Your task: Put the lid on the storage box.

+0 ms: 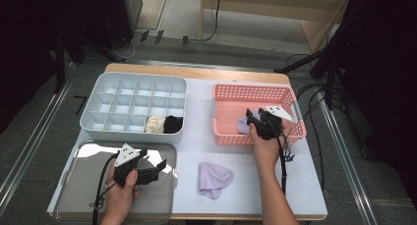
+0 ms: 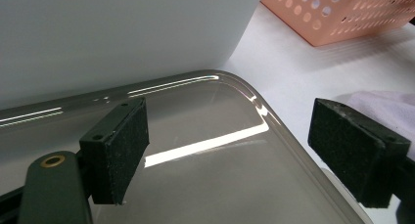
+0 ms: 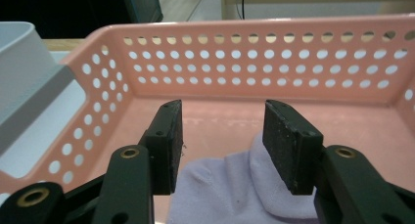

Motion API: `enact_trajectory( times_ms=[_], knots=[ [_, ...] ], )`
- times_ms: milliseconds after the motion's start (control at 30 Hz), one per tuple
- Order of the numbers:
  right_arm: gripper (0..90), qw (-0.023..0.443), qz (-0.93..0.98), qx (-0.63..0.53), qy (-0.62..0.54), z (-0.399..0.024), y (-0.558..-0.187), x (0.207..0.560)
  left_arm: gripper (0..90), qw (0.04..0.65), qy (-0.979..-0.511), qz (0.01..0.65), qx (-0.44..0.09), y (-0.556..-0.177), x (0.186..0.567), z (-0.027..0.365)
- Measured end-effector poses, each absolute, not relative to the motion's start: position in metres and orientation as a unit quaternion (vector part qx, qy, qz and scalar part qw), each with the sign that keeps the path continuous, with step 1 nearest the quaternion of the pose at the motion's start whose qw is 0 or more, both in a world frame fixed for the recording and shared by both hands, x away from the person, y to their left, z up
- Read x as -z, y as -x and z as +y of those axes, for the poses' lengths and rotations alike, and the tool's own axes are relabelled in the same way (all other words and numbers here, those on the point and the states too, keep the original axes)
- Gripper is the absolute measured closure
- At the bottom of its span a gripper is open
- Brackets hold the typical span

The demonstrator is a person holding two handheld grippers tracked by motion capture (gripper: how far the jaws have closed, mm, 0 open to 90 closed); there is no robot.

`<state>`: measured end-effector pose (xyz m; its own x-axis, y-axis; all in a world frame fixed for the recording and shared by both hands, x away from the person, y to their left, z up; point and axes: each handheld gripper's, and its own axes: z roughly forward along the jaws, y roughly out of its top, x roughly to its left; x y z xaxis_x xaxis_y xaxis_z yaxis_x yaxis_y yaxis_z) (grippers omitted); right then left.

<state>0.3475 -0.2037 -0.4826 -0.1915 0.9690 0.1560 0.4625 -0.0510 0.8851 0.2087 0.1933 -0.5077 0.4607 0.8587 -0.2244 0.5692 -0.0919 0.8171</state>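
Worktop (image 1: pixel 196 136): white surface carrying everything; the pale wooden far edge shows behind the containers.
Divided organiser (image 1: pixel 133 107): grey-white box of small compartments at far left; two near-row cells hold rolled items, one cream (image 1: pixel 155 124), one black (image 1: pixel 172 124).
Metal tray (image 1: pixel 83 195): shiny, at the near left, bare where it shows.
Pink basket (image 1: pixel 290 95): perforated, at the far right; it holds the lilac cloth (image 3: pixel 235 185) bunched against its near wall.
Second lilac cloth (image 1: pixel 214 180): crumpled on the worktop between tray and basket, near the front edge.
Right gripper (image 3: pixel 222 145): reaching down into the basket, fingers (image 3: pixel 166 145) parted and straddling the cloth's raised fold. A gap shows on both sides, so nothing is gripped.
Left gripper (image 2: pixel 230 150): low over the tray's right corner, fingers spread wide and empty.
Risk, as I judge it: if the right fingers shut from here, they may catch only the thin top fold (the bulk sits lower), and the cloth could slip out on lifting.
Second risk: the basket is light; cloth snagging on its holes or wall could drag or tip it, since the left gripper is well apart and not steadying it.
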Motion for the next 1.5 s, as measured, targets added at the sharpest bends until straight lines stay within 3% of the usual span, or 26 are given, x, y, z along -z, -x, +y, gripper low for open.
enact_trajectory(
  times_ms=[167, 500, 767, 1000, 1200, 1367, 1500],
  knots=[
    [51.2, 0.296, 0.653, -0.403, -0.569, -0.2, -0.354, 0.492, 16.1, 0.458, -0.721, 0.495, -0.158, -0.209, 0.508, 0.193],
    [51.7, 0.204, 0.672, -0.347, -0.622, -0.2, -0.368, 0.489, 16.1, 0.454, -0.724, 0.494, -0.159, -0.209, 0.508, 0.193],
    [48.0, 0.19, 0.676, -0.299, -0.646, -0.197, -0.376, 0.489, 16.1, 0.459, -0.722, 0.494, -0.157, -0.209, 0.508, 0.193],
    [52.9, 0.15, 0.701, -0.242, -0.654, -0.196, -0.388, 0.489, 16.1, 0.458, -0.724, 0.493, -0.153, -0.209, 0.508, 0.194],
    [65.5, 0.084, 0.716, -0.204, -0.663, -0.197, -0.396, 0.489, 16.1, 0.455, -0.726, 0.494, -0.149, -0.211, 0.508, 0.193],
    [85.6, 0.072, 0.72, -0.205, -0.659, -0.197, -0.395, 0.489, 16.1, 0.455, -0.726, 0.495, -0.146, -0.211, 0.508, 0.194],
    [90.0, 0.085, 0.715, -0.216, -0.659, -0.196, -0.39, 0.488, 16.1, 0.455, -0.727, 0.494, -0.144, -0.211, 0.508, 0.194]
  ],
)
